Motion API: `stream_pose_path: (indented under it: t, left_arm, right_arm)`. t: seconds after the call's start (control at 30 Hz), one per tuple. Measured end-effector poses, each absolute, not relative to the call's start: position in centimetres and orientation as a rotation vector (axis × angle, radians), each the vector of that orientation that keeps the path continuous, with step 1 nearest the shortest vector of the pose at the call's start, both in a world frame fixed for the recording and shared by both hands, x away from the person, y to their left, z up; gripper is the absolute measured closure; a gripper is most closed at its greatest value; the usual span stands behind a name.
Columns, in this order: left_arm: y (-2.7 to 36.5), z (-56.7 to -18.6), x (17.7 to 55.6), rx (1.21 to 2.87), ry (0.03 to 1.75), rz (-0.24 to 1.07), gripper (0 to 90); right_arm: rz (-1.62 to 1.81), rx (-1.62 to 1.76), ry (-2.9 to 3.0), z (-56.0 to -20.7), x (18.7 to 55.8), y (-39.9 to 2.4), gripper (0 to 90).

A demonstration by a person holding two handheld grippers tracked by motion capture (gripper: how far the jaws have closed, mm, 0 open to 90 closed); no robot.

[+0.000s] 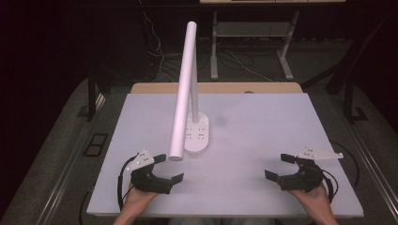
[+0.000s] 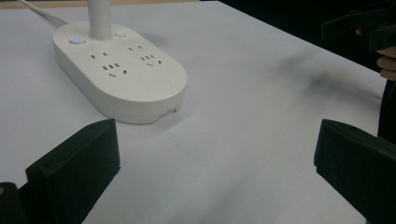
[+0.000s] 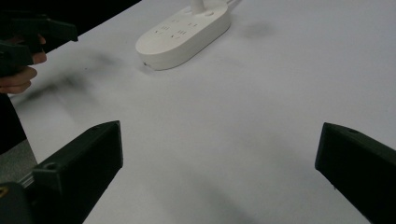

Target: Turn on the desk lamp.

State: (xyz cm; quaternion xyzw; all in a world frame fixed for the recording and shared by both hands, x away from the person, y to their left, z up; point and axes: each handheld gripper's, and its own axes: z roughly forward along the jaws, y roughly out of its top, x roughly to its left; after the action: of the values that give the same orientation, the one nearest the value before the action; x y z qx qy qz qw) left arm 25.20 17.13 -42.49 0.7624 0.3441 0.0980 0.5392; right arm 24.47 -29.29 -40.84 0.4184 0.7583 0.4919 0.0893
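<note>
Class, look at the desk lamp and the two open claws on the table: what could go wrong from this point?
1. The lamp head juts out over the left claw; lifting that hand might knock it.
2. The lamp base carries sockets and buttons; a careless claw could press one.
3. The right claw starts farther away, so reaching across risks tipping the lamp.

Count: 1 white desk lamp (image 1: 185, 89) with 1 oval socket base (image 2: 122, 74), carrying 2 round buttons, one lit blue (image 2: 77, 40), and 2 outlet groups. 1 white table (image 1: 263, 140). 2 handheld grippers: left gripper (image 1: 170, 168), right gripper (image 1: 279, 166), 2 black jaws each. 2 hands.
</note>
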Motion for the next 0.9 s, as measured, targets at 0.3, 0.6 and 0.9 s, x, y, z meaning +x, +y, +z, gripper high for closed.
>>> stream_pose_path:
  t: [0.3,0.6,0.9]
  left_arm:
    - [17.10,-42.49,25.20,1.810,0.813,0.231,0.0]
    - [17.06,-42.47,25.14,1.811,0.814,0.236,0.0]
    - [17.00,-42.50,25.07,1.809,0.813,0.235,0.0]
  right_arm:
    - [1.459,1.255,2.267,-40.83,24.33,-29.39,0.6]
    - [1.446,1.281,2.267,-40.65,24.18,-29.78,0.6]
    - [1.425,1.276,2.292,-40.40,24.10,-29.88,0.6]
